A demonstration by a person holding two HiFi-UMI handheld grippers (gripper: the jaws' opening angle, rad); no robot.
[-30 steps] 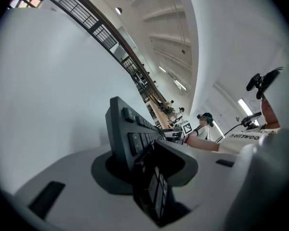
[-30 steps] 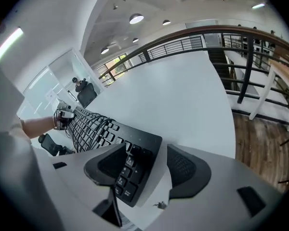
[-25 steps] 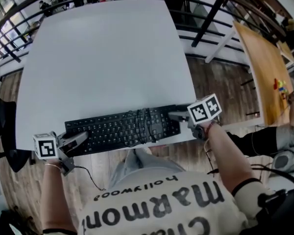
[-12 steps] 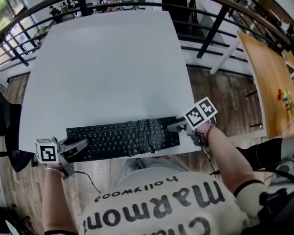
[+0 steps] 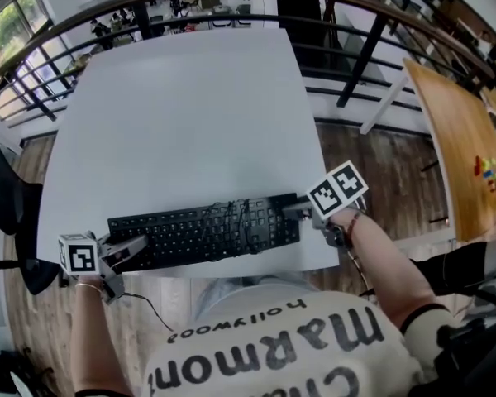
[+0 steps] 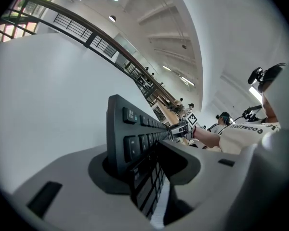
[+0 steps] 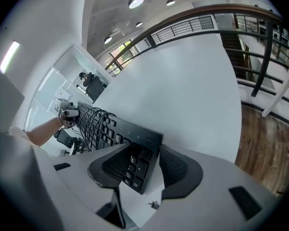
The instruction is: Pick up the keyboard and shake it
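Note:
The black keyboard [image 5: 202, 231] lies flat near the front edge of the white table [image 5: 182, 114], with its black cable [image 5: 241, 217] wound round its middle. My left gripper [image 5: 136, 246] is at the keyboard's left end. In the left gripper view that end [image 6: 127, 134] stands between the jaws, which have just been opening and do not clamp it. My right gripper [image 5: 291, 209] is at the right end. Its jaws have just been closing around the keyboard's corner [image 7: 139, 148], with a slit of table still showing beside the right pad [image 7: 180, 167].
A dark railing [image 5: 372, 48] runs behind and to the right of the table. A wooden tabletop [image 5: 455, 131] stands at the right over wood flooring. A black chair [image 5: 0, 197] is at the left. My torso is close to the table's front edge.
The keyboard now rests fully on the table with a white strip in front of it; before, its front sat at the table's edge. Both grippers stay at its ends.

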